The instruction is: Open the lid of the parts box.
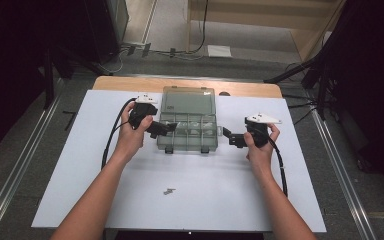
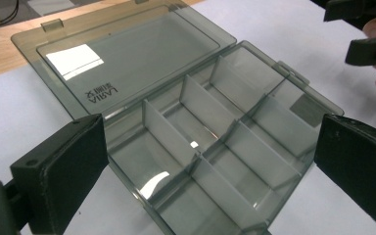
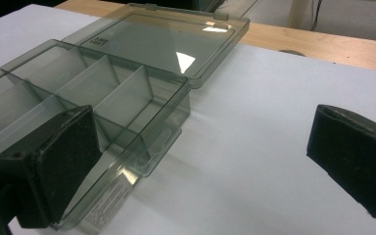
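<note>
Dead centre of the high view sits the compartment box (image 1: 187,131), smoky clear plastic, lid (image 1: 188,100) flipped fully back and lying flat on the white table (image 1: 80,165) toward the top of the frame. All the compartments look empty. There's also a tiny pair of screws (image 1: 169,191) lying lower centre, well apart from the box, near the bottom edge of the table.

My read is the next job is getting those screws into a compartment. If so, I'd come straight down on them with one gripper, pinch low so they don't skate on the smooth surface, and keep the other gripper beside the box in case it slides.

Tool state: left gripper (image 1: 166,128) has its jaws spread wide, nothing between them. It's right at the left edge of the box, and whether it's touching I can't tell. Right gripper (image 1: 229,136) is likewise wide open and empty, just off the right edge of the box, not touching. Its own view shows bare table between the jaws.
</note>
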